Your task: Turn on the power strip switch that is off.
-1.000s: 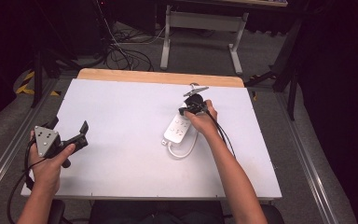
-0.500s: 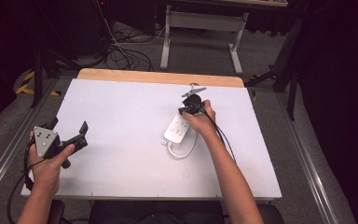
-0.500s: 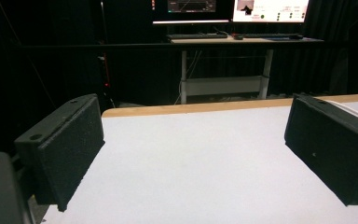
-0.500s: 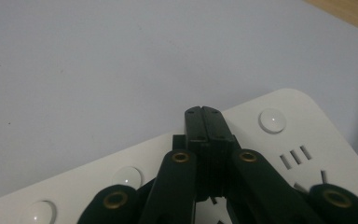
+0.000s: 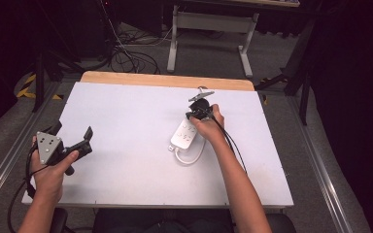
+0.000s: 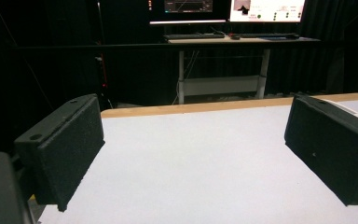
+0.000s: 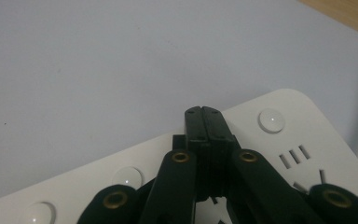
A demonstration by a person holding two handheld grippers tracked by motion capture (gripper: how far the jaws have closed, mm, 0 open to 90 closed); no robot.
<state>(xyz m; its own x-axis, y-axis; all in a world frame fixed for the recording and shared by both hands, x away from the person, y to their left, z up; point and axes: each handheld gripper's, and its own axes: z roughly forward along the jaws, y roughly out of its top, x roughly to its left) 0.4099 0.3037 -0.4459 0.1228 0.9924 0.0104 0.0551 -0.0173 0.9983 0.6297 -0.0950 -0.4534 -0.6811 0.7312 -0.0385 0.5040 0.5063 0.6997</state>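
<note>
Pressing down over the strip point(image 5: 187, 134), our right gripper point(image 5: 193, 116) has its 2 fingers point(image 7: 203, 122) closed flat together, nothing between them, tips over the white casing between 2 round buttons. The strip lies right of the desk's point(image 5: 126, 116) middle, its cord point(image 5: 192, 158) looping toward us. Our left gripper point(image 5: 73, 138) hovers at the desk's near left edge, well apart, fingers point(image 6: 63, 149) spread wide and empty.
</note>
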